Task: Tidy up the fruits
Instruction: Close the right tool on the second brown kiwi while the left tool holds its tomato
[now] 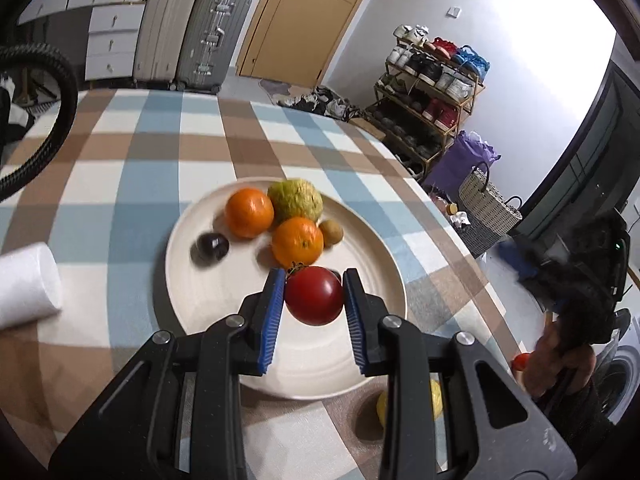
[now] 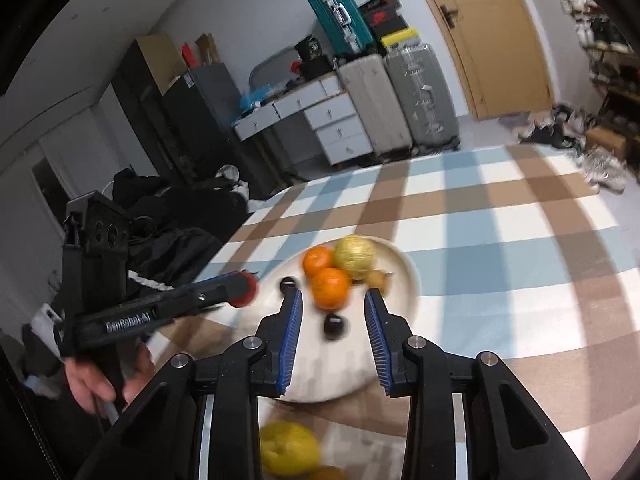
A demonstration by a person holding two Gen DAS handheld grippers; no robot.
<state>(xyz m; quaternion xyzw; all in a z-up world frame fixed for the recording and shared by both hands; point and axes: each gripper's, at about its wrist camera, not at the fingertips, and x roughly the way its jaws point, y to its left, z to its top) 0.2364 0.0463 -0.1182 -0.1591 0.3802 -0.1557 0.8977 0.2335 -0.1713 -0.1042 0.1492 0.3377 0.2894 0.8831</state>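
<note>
Left wrist view: the left hand-held gripper (image 1: 314, 280) is clamped on a red tomato (image 1: 314, 295), with one blue pad (image 1: 273, 312) against each side of the fruit. The tomato is held over the near part of a cream plate (image 1: 372, 276) that rests on the checked desk (image 1: 132, 176). Ahead of the fingertips, on the plate, lie two oranges: one directly ahead (image 1: 297, 241), almost touching the tomato, and one further ahead to the left (image 1: 249, 212). A green, rough-skinned fruit (image 1: 295, 200) lies beyond them, touching both. A small kiwi (image 1: 331, 233) sits just right of the nearer orange, and a dark plum (image 1: 212, 248) lies apart to the left. A yellow fruit (image 1: 434, 398) lies on the desk below the right finger, outside the plate. A white roll (image 1: 26, 284) lies on the desk far left. The right hand-held gripper (image 1: 524, 258) appears blurred at the right edge.

Right wrist view: the right hand-held gripper (image 2: 333, 298) is released, its fingers spread with nothing between the pads. It hovers over the near part of the plate (image 2: 408, 276). Between the fingers, lower on the plate, a second dark plum (image 2: 335, 326) lies free. The oranges (image 2: 329, 287), green fruit (image 2: 355, 257) and first plum (image 2: 289, 283) lie ahead. The left hand-held gripper (image 2: 243, 289) enters from the left with the tomato (image 2: 245, 290) at its tip. The yellow fruit (image 2: 289, 449) is blurred below, on the desk.
</note>
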